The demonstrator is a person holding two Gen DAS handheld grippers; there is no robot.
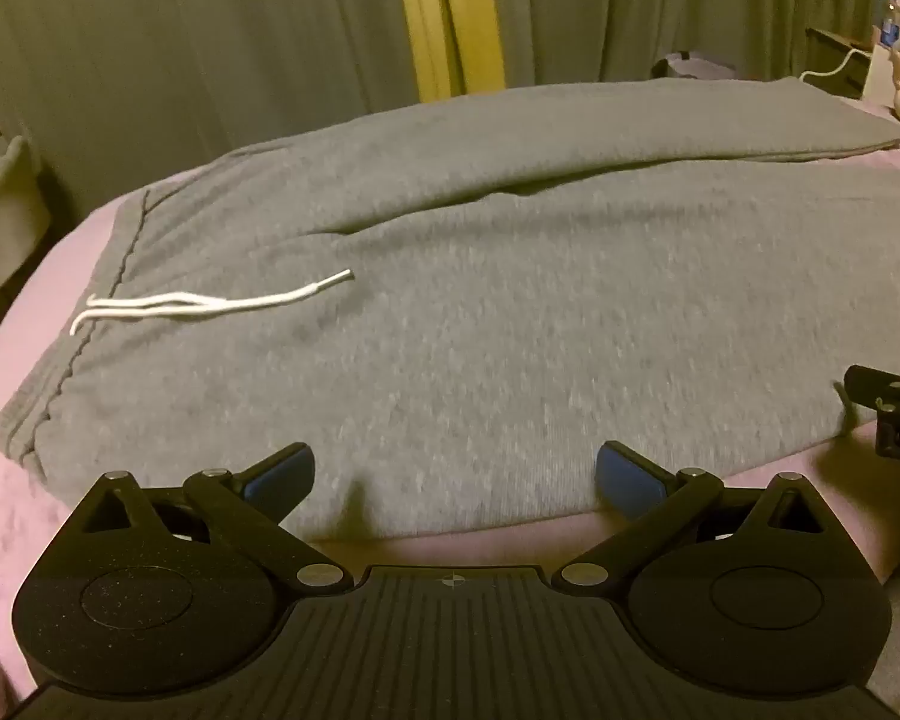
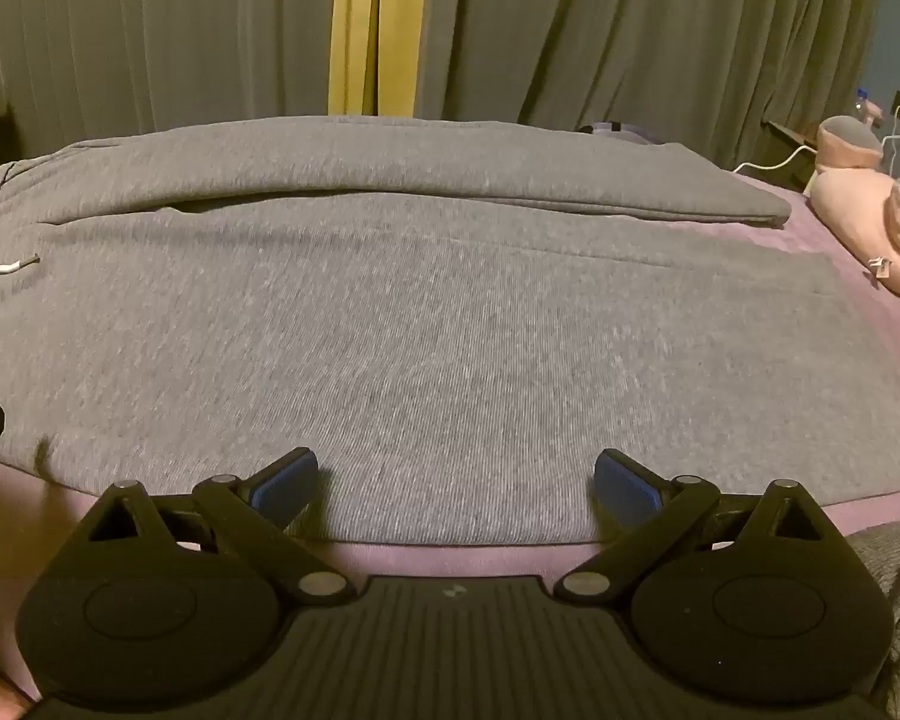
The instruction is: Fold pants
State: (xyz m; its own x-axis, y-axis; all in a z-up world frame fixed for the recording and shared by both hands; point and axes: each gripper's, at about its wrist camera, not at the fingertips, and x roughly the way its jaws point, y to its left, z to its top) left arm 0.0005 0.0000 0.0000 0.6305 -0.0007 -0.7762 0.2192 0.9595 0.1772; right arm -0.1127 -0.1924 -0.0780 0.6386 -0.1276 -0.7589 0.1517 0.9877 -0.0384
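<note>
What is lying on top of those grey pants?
A white drawstring lies on the grey pants near the waistband. Nothing else rests there; the pink bedding underneath is mostly covered.

Dim warm light, grey-green curtains [image 2: 570, 30] with a yellow strip [image 2: 375, 24], pink-covered bed [image 1: 6, 516] in front.

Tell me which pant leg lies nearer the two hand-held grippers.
The wide front leg, whose edge lies just under both open tools; the other leg stretches along the far side by the curtain.
</note>
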